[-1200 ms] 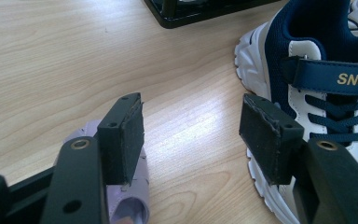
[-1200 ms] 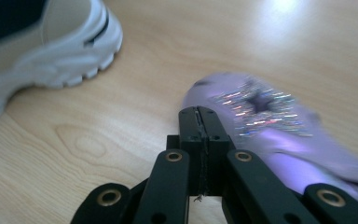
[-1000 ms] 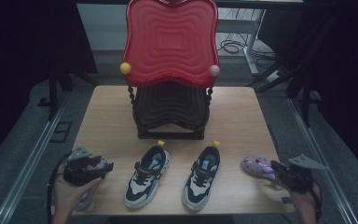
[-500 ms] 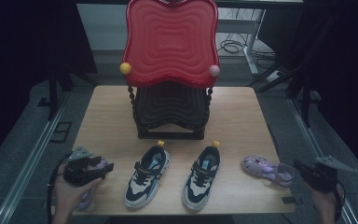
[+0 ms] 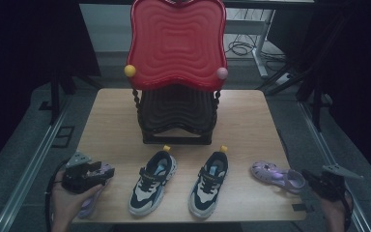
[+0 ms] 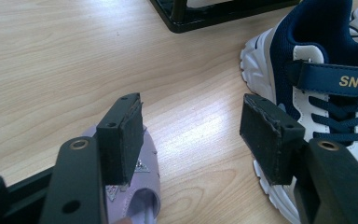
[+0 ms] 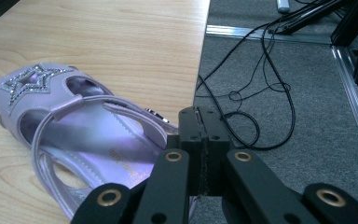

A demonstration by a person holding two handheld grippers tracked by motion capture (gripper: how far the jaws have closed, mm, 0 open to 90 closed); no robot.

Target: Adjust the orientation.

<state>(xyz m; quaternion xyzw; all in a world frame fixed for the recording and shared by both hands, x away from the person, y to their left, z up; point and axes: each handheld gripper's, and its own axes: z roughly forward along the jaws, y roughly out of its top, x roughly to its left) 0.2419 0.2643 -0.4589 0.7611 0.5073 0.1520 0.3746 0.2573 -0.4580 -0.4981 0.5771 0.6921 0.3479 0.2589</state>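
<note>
Two lilac sandals lie on the wooden table [image 5: 111, 121]. The left sandal [image 5: 91, 203] [image 6: 137, 186] sits under my left gripper [image 5: 104, 171] [image 6: 193, 135], which hovers open with bare wood between its jaws. The right sandal [image 5: 275, 175] [image 7: 74, 130], with a glitter star on its toe, lies near the table's right edge. My right gripper [image 5: 305, 174] [image 7: 205, 121] is just beyond that sandal's heel, over the table's edge, shut with its pads pressed together on nothing. Between the sandals stand a left sneaker [image 5: 152, 181] [image 6: 317, 93] and a right sneaker [image 5: 208, 181], both navy and white.
A black rack [image 5: 176, 116] [image 6: 205, 14] stands mid-table behind the sneakers, with a big red wavy tray [image 5: 176, 43] upright on it. A yellow ball [image 5: 130, 70] and a pink ball [image 5: 221, 73] top the rack's posts. Cables [image 7: 261, 93] lie on the grey floor to the right.
My right gripper has drawn back to the right from the right sandal, out past the table's edge, staying shut. The left gripper and the shoes have kept still.
</note>
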